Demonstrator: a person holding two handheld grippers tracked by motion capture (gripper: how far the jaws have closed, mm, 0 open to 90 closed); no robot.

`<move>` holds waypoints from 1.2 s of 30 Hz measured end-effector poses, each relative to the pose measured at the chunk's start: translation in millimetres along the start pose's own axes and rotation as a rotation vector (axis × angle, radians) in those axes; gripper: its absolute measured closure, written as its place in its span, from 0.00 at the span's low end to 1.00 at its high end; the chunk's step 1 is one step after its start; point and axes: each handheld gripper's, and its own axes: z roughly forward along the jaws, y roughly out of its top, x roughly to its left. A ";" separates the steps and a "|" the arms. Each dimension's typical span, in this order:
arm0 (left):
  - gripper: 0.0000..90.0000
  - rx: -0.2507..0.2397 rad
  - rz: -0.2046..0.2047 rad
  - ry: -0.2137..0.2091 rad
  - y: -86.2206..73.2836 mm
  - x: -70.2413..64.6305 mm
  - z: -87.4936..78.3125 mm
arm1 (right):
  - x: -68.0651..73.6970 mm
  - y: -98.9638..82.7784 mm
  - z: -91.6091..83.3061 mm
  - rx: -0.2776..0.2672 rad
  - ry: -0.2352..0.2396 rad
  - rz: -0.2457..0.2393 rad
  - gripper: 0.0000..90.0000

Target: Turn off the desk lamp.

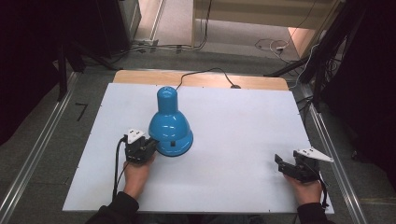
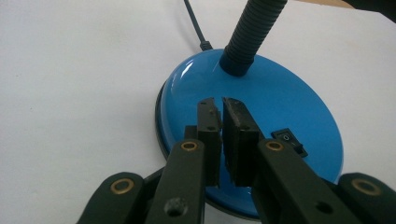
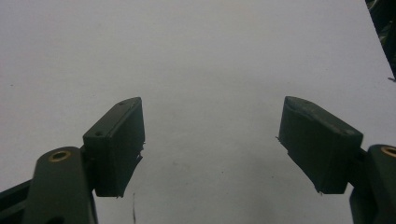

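While the white table (image 1: 233, 154) spreads wide under both hands, a blue desk lamp (image 1: 169, 123) stands on its left half, near the person's side. Seen from the high view, the lamp's long axis runs from the round base (image 2: 261, 107) up along a black ribbed gooseneck (image 2: 254, 30) to the bell-shaped shade (image 1: 170, 130), whose narrow cap end points toward the far edge of the table and whose wide mouth faces down and toward the person, covering most of the base from above. A black power cord (image 1: 205, 72) leaves the lamp at the back and runs across the far wooden edge of the table.

At the lamp's left side sits the left gripper (image 2: 219, 109), held in the person's left hand (image 1: 136, 172). In the left gripper view its two black jaws stand almost together, only a thin slit between the pads, with nothing between them; their tips lie over the top of the blue base, just beside the foot of the gooseneck. A small black rocker switch (image 2: 289, 139) sits on the base to the right of the jaws.

Well apart, near the table's right edge, the right gripper (image 3: 212, 140) rests in the right hand (image 1: 306, 189). Its jaws stand wide apart over bare white tabletop, holding nothing.
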 end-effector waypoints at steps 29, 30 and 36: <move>0.53 0.018 0.003 -0.004 5.6 18.7 -19.8 | -0.6 -0.2 -0.9 0.000 0.000 0.003 0.23; 0.52 0.018 0.000 -0.004 5.5 19.1 -20.5 | -0.5 -0.2 -0.8 0.000 0.000 0.003 0.23; 0.48 0.024 0.004 0.001 5.0 23.6 -24.8 | -0.2 -0.2 -0.4 -0.001 -0.002 0.004 0.23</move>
